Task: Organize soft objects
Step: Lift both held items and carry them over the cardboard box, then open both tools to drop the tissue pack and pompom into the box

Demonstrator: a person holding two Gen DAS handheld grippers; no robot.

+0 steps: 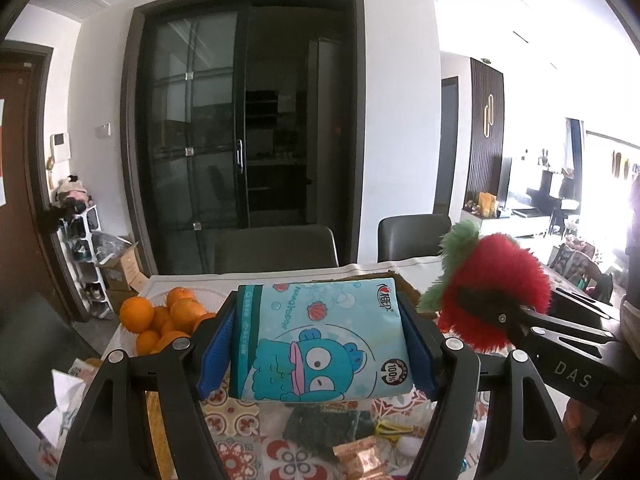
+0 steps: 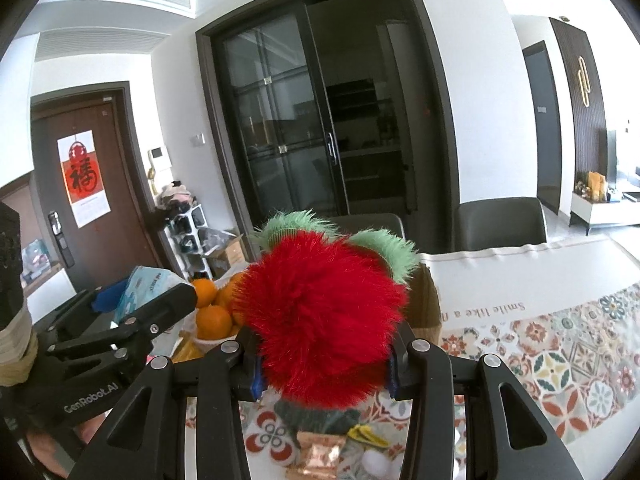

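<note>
My left gripper (image 1: 320, 344) is shut on a light-blue tissue pack (image 1: 320, 340) printed with a cartoon fish, its blue pads pressing both sides, held up above the table. My right gripper (image 2: 324, 364) is shut on a fluffy red plush with green leaves (image 2: 320, 312), also lifted off the table. In the left wrist view the red plush (image 1: 496, 284) and the right gripper (image 1: 480, 312) appear at the right. In the right wrist view the tissue pack (image 2: 144, 284) and the left gripper (image 2: 132, 300) appear at the left.
A bowl of oranges (image 1: 164, 320) sits at the table's far left. A cardboard box (image 2: 426, 300) stands behind the plush. Small wrappers and a dark green cloth (image 1: 324, 424) lie on the patterned tablecloth (image 2: 560, 352) below. Two dark chairs (image 1: 414, 238) stand behind the table.
</note>
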